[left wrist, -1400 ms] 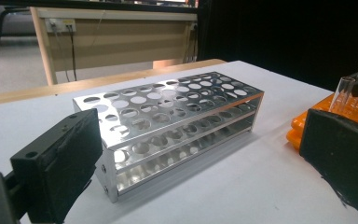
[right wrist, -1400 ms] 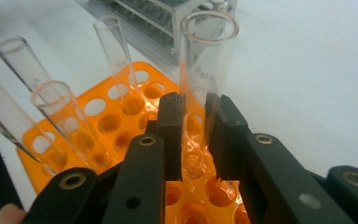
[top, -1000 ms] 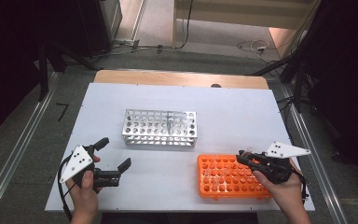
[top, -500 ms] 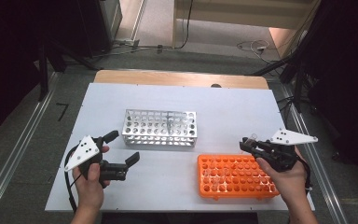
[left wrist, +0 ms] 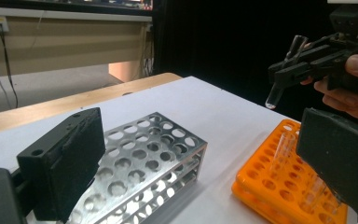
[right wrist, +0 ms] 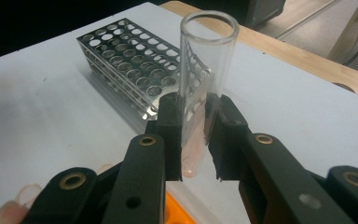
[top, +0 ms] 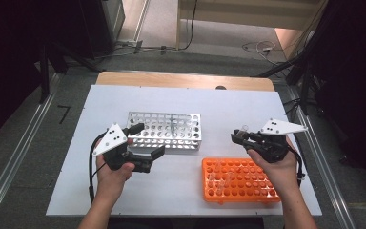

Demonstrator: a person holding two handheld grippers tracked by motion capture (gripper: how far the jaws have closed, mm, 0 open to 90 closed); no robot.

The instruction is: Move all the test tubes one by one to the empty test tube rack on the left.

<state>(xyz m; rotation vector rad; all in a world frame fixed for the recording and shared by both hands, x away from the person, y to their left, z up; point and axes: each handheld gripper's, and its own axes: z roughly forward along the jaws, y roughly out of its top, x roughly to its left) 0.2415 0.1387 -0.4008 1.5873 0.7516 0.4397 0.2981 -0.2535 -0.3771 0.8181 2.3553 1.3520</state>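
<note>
- Right gripper (right wrist: 193, 135): both black jaws clamped on a clear glass test tube (right wrist: 205, 70), open mouth up, tube roughly upright.
- Tube's lower end between the jaws shows a pinkish tint, possibly liquid; unclear.
- Metal tube rack (right wrist: 130, 65) beyond on the white table (right wrist: 51, 130), apart from the tube.
- Orange edge (right wrist: 177, 212) just below the jaws.

We see a clear glass test tube (right wrist: 208, 70), empty, with an open rim and a rounded bottom, held upright between the jaws of the right gripper (right wrist: 194, 135), which grip its lower half. It hangs in the air above the white table (top: 248, 109), clear of it, towards the table's right edge, just above the far edge of the orange rack (top: 240, 181).
</note>
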